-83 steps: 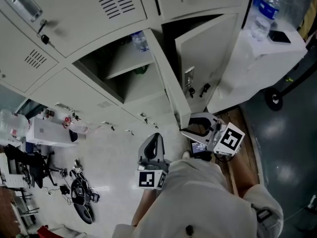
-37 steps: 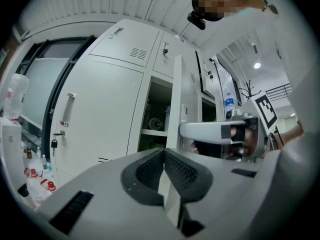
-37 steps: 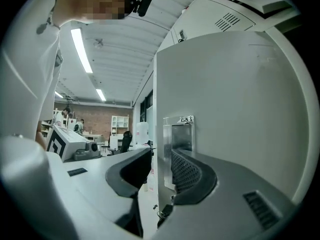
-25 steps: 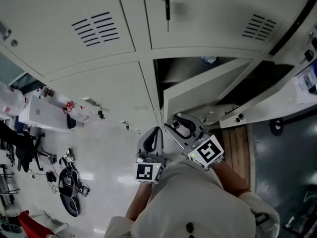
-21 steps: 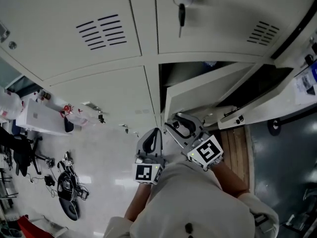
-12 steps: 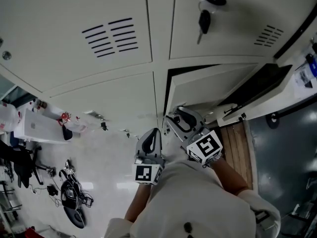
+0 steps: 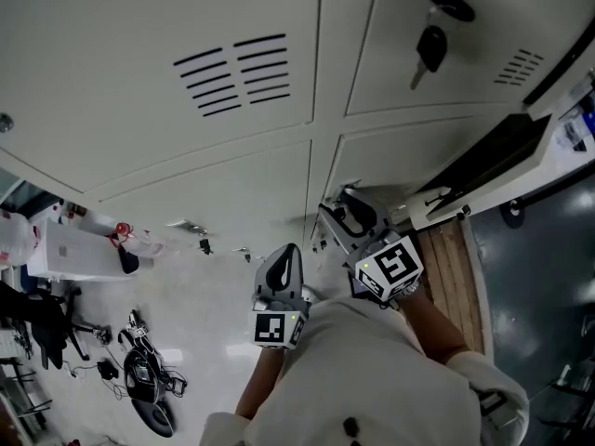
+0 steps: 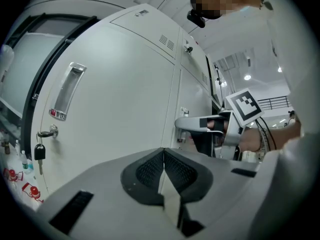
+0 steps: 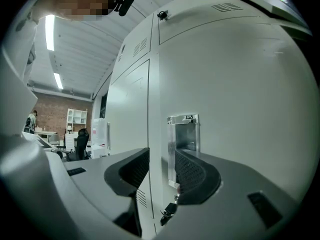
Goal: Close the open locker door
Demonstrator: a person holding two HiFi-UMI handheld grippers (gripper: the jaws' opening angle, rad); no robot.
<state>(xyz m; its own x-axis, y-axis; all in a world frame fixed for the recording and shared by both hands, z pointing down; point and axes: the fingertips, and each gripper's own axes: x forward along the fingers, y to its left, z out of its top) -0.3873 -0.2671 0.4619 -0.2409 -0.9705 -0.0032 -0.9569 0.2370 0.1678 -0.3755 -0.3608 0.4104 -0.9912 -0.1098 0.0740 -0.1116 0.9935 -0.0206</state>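
Observation:
The pale grey locker door now lies about flush with its neighbours, and no dark opening shows beside it. My right gripper is at the door's lower part, by its edge. In the right gripper view the door fills the frame. My right gripper has just been opening its jaws. The recessed metal handle shows just beyond the gap, and nothing is pinched between the pads. My left gripper hangs beside it, off the lockers. Its pads meet in the left gripper view, empty.
A key hangs from the lock of the locker above. To the right another white door panel stands out over a dark gap. Wooden boards and dark floor lie below it. Chairs and cables sit at lower left.
The ajar door has swung in until the dark opening vanished. My right gripper followed it toward the lockers. The left gripper moved along slightly, still shut.

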